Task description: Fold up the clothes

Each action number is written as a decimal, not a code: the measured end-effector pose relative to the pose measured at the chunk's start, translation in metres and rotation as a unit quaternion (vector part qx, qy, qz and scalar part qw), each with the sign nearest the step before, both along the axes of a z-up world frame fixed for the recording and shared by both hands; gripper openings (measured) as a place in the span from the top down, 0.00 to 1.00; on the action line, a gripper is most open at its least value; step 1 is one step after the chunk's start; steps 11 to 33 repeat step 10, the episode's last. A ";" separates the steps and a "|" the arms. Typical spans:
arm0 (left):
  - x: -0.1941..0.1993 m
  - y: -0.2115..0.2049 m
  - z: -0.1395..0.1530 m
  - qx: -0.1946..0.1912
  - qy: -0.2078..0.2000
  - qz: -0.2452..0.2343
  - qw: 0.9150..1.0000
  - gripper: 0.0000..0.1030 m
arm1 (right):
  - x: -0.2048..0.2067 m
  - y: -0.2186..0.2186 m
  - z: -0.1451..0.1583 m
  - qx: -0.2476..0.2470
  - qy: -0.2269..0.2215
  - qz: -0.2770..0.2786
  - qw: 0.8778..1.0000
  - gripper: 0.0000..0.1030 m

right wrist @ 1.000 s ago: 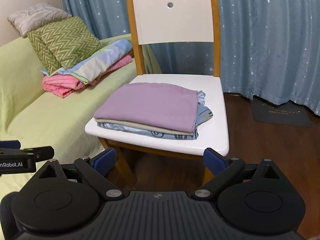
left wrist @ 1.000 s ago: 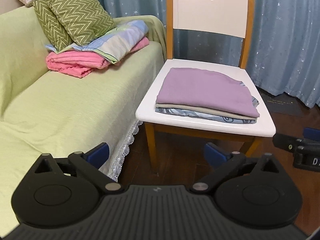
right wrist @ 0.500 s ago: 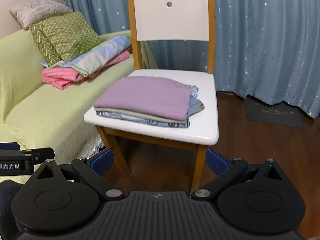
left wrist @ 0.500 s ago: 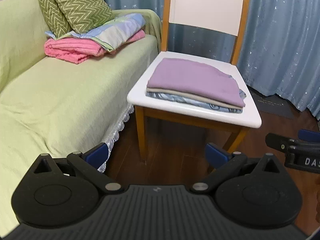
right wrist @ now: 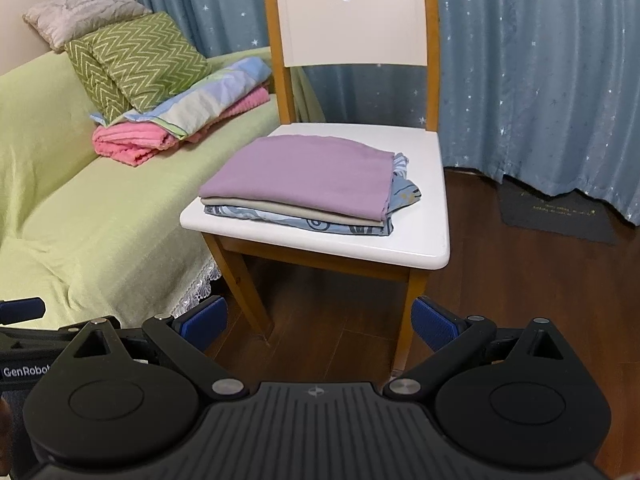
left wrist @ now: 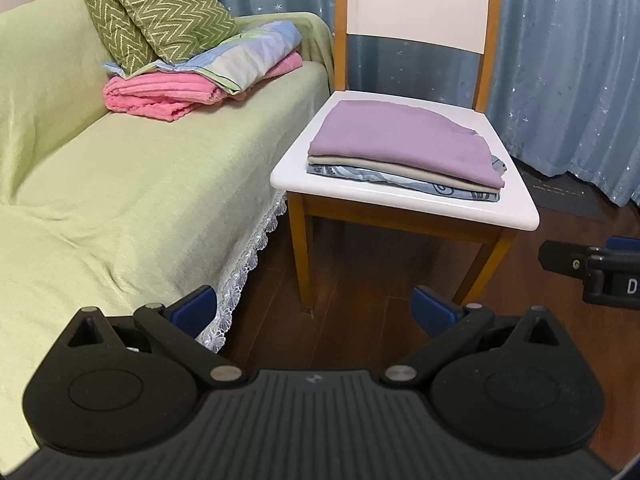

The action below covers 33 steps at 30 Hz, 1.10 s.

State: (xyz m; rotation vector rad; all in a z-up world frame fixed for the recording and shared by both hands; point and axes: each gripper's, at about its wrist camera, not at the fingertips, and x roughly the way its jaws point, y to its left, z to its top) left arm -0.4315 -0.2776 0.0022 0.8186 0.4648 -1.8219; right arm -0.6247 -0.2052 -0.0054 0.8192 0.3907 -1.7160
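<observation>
A stack of three folded clothes lies on the white seat of a wooden chair (left wrist: 516, 216): a purple one (left wrist: 404, 140) on top, a beige one under it, a blue patterned one (left wrist: 400, 182) at the bottom. The stack also shows in the right wrist view (right wrist: 308, 174) on the chair (right wrist: 424, 240). My left gripper (left wrist: 314, 310) is open and empty, low over the floor, well short of the chair. My right gripper (right wrist: 318, 320) is open and empty, also back from the chair.
A sofa under a green cover (left wrist: 120, 200) stands left of the chair, carrying green zigzag cushions (left wrist: 168, 12) on a folded blue quilt and pink blanket (left wrist: 160, 94). Blue star curtains (right wrist: 540, 72) hang behind. A dark mat (right wrist: 556, 216) lies on the wooden floor.
Both grippers have drawn back from the chair, so the chair and stack look smaller and its legs show. Both stay open and empty.
</observation>
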 end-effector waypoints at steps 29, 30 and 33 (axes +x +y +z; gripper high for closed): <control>-0.001 -0.008 -0.004 0.012 0.018 -0.006 1.000 0.01 | -0.007 -0.009 -0.006 0.006 -0.006 -0.001 1.000 0.02; -0.001 -0.008 -0.004 0.012 0.018 -0.006 1.000 0.01 | -0.007 -0.009 -0.006 0.006 -0.006 -0.001 1.000 0.02; -0.001 -0.008 -0.004 0.012 0.018 -0.006 1.000 0.01 | -0.007 -0.009 -0.006 0.006 -0.006 -0.001 1.000 0.02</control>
